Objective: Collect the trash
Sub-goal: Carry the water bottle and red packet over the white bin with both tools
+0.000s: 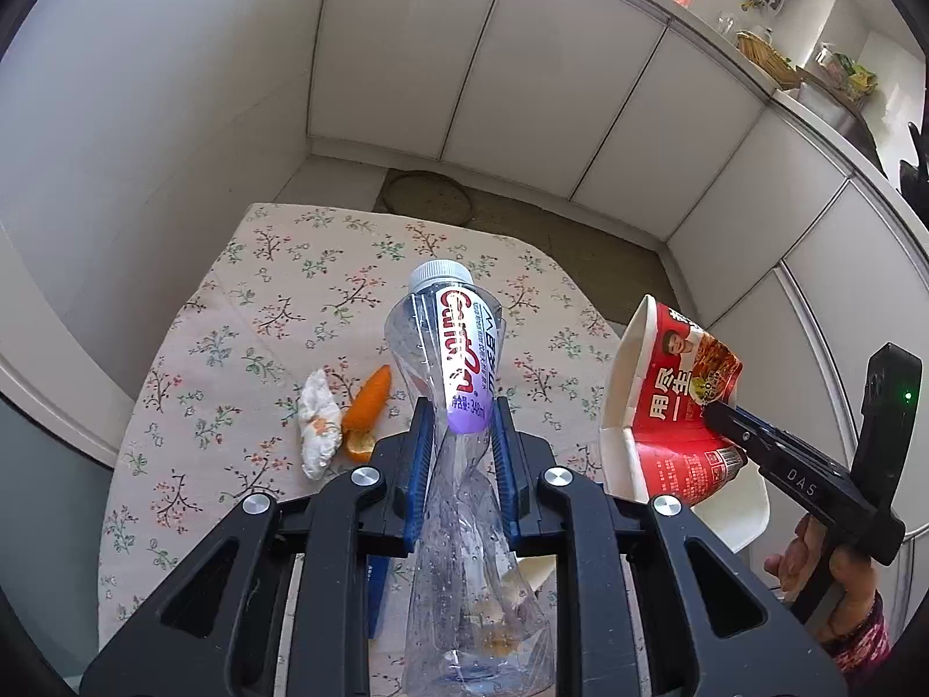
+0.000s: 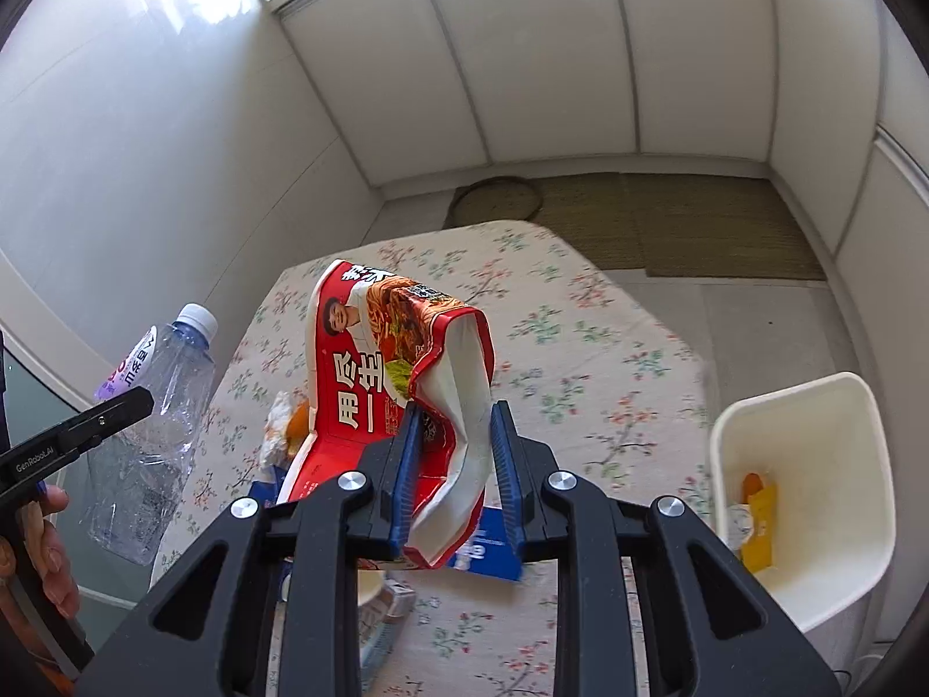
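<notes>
Above a table point(image 1: 191, 313) draped in a floral cloth, two hand-held grippers each lift a piece of trash. The left gripper point(image 1: 463, 424) has its blue-padded fingers pressed in on the waist of a crumpled clear plastic water bottle point(image 1: 458, 383), held clear of the table with its white cap pointing away from the camera and a purple-and-white label facing up. The right gripper point(image 2: 452, 424) has its fingers part-way closed on the torn edge of a flattened red instant-noodle cup point(image 2: 371, 372), which hangs in the air with its white lining showing.

On the cloth below, near the table's left edge in the left wrist view, a wadded white tissue point(image 1: 319, 424) lies touching a strip of orange peel point(image 1: 367, 406). A blue-and-white package point(image 2: 488, 552) lies on the cloth beneath the raised noodle cup. At the table's right edge in the right wrist view stands a white rectangular bin point(image 2: 801, 406), with yellow and orange scraps point(image 2: 758, 523) already lying inside.

White cabinet doors point(image 1: 493, 58) line the room beyond, and a woven mat point(image 2: 668, 215) covers the floor.
</notes>
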A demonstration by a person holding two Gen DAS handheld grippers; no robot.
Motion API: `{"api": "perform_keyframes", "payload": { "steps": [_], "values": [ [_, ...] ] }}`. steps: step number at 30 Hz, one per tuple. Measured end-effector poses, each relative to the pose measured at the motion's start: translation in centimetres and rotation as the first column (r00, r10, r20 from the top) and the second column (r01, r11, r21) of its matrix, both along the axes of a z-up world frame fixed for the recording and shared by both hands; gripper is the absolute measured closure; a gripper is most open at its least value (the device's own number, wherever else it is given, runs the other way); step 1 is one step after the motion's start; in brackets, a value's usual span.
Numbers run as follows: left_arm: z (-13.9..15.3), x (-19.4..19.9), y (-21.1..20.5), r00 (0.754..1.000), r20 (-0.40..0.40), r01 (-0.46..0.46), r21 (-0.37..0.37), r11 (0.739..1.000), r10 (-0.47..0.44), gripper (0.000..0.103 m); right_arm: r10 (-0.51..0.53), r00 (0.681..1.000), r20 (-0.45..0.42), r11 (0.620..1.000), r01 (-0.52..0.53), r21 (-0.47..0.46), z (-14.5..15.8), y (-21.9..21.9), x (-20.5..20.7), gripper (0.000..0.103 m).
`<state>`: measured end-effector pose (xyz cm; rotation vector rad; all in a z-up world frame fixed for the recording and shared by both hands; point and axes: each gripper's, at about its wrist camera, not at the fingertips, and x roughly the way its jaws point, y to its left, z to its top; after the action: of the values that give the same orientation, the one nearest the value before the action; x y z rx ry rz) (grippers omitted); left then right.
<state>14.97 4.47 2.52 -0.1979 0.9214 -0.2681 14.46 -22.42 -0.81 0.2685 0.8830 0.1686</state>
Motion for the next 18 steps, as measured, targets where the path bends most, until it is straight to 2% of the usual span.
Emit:
{"api": "perform_keyframes", "payload": {
  "steps": [9, 18],
  "values": [
    [0.0, 0.4, -4.8, 0.998, 0.009, 0.068, -0.001, 0.998, -0.068, 0.083, -0.182, 0.983, 0.029, 0.983, 0.182, 0.014, 0.3, -8.4, -2.7, 0.079],
    [-0.8, 0.7, -9.9, 0.989, -0.001, 0.148, 0.017, 0.989, -0.148, 0.083, -0.406, 0.913, 0.031, 0.913, 0.404, 0.056, -0.2, -17.6, -6.2, 0.079]
  ]
}}
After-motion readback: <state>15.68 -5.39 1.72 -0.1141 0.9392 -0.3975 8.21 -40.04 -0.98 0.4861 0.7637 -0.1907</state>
